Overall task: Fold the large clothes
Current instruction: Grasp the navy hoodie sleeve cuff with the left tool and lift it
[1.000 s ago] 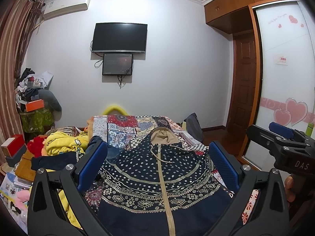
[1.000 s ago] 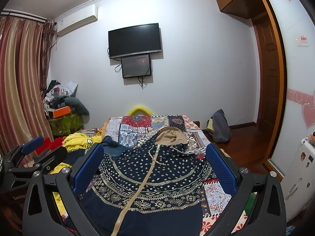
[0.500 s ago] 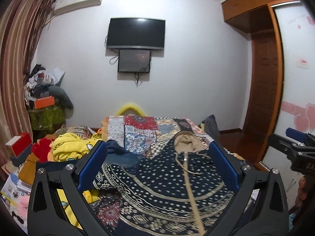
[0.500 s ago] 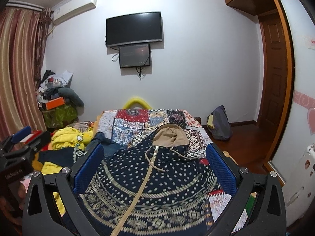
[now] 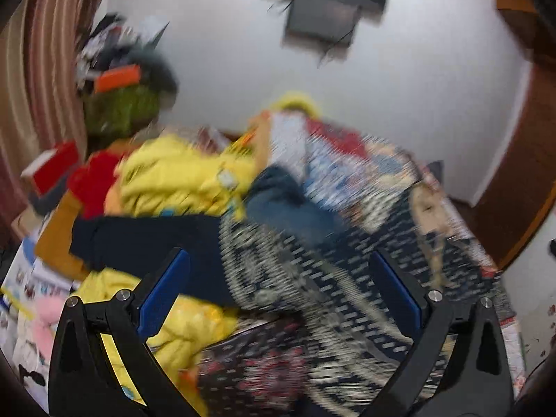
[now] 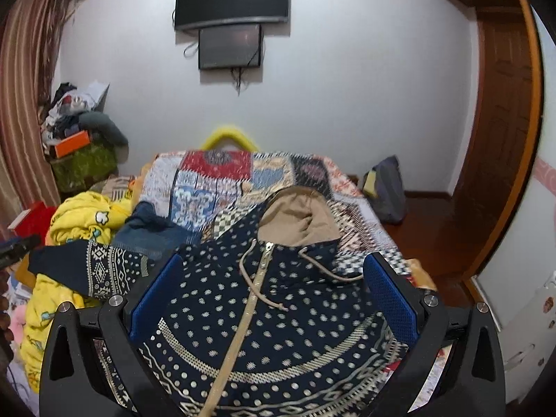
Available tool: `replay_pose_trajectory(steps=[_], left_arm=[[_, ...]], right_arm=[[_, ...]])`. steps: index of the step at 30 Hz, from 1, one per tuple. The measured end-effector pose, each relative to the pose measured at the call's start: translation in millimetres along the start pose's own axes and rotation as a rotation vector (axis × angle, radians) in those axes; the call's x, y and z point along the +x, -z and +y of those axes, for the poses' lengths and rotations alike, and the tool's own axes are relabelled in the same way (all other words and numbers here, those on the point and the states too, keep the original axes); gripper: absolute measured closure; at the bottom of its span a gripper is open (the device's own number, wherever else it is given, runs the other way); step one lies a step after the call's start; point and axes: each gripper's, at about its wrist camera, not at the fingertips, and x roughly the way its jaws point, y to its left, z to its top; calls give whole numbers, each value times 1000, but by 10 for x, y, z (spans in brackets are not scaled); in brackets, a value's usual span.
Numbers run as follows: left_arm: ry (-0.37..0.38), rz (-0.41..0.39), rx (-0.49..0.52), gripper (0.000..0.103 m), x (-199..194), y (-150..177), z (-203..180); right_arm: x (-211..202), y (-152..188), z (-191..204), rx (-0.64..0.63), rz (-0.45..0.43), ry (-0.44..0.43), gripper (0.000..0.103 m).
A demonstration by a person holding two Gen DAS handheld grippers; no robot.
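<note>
The right gripper (image 6: 271, 295) stood wide open and empty above the navy hooded jacket (image 6: 278, 316), its blue pads (image 6: 389, 299) spread to either side of the tan zipper (image 6: 243, 326). The left gripper (image 5: 278, 295) was likewise spread wide, holding nothing; its view was heavily blurred. The jacket lay front up on the patchwork bedspread (image 6: 215, 180), with its tan-lined hood (image 6: 299, 219) toward the far wall. One patterned sleeve (image 6: 87, 271) reached out sideways over a yellow garment (image 6: 80, 222) at the bed's edge. A pair of jeans (image 6: 149, 229) lay just beside the jacket's shoulder.
</note>
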Motion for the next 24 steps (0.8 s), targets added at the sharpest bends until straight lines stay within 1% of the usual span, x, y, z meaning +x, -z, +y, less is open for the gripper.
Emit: replay_pose_trajectory(steps=[2,3,5,7,9,11,14,17,18,19,21,24], left_arm=[[-28,47,-2,0,198,87,149],[-24,73,-10,0,283,124,219],[3,131,-47,4,477,208,402],[29,196,-91,14,663,315,567],[28,232,-116,17,785,386,646],[38,257,-152,20,891,453,749],[96,299,-257,28,1064,522,949],[159,327,-370,39,1215,574,1140],[172,331,-397,45,1254,583,1188],[178,337,-422,48,1303,590,1236],[167,337,-470,52,1398,589,1340],[146,323,-508,57,1484,545,1427]], right_arm=[[179,-33,9,-6,26,2,0],[248,-36,17,-9,35,3,0],[398,-34,30,-13,62,17,0],[571,-14,41,-17,94,20,0],[730,46,53,-17,134,1,0],[882,123,59,-6,178,-20,1],[1051,274,84,-12,237,-26,1],[1157,377,118,-38,271,-21,1],[1180,406,119,-47,280,-17,1],[1195,436,119,-57,290,-13,1],[1195,464,116,-74,301,-7,1],[1123,479,104,-96,293,-9,1]])
